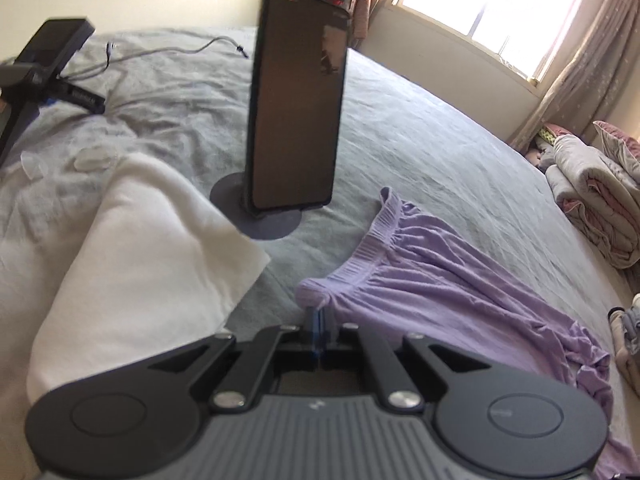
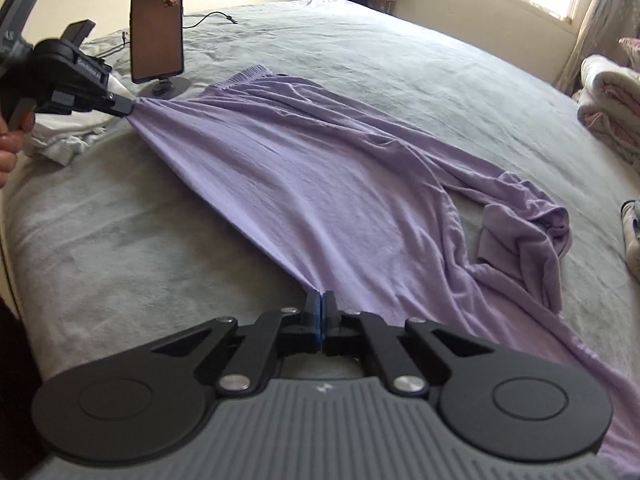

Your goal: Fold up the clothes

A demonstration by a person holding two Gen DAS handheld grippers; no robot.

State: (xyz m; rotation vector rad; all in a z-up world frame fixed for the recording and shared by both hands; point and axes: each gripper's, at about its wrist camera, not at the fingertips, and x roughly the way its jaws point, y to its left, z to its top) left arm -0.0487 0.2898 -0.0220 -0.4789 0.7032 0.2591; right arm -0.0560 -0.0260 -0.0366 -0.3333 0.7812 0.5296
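Lilac trousers (image 2: pixel 304 168) are lying stretched across a grey bedsheet (image 2: pixel 120 220), elastic waistband up near the head end of the bed and the leg ends bunched in a crumpled heap off to the right side. Left gripper (image 2: pixel 130 106) has its jaws clamped tight on a corner of the waistband, so the fabric pulls into a tight point there. In the left wrist view you can see that same pinch, cloth folded over the blue-padded fingertips (image 1: pixel 316 312). Right gripper (image 2: pixel 320 304) is also closed on the fabric, further down the near edge of the trousers, and the cloth runs pretty taut in a straight line between the two grips.

Just beside the waistband a phone (image 2: pixel 158 26) stands upright on a round-base stand (image 2: pixel 170 86), screen dark. A folded white garment (image 1: pixel 152 248) sits to the left of it, near the left gripper. A cable (image 2: pixel 208 20) trails over the sheet behind the phone. Over on the far right there's a rolled-up quilt (image 2: pixel 608 96), and a bright window (image 1: pixel 488 12) with curtains behind it. A bit of the person's hand (image 2: pixel 8 152) shows at the left edge on the gripper handle.
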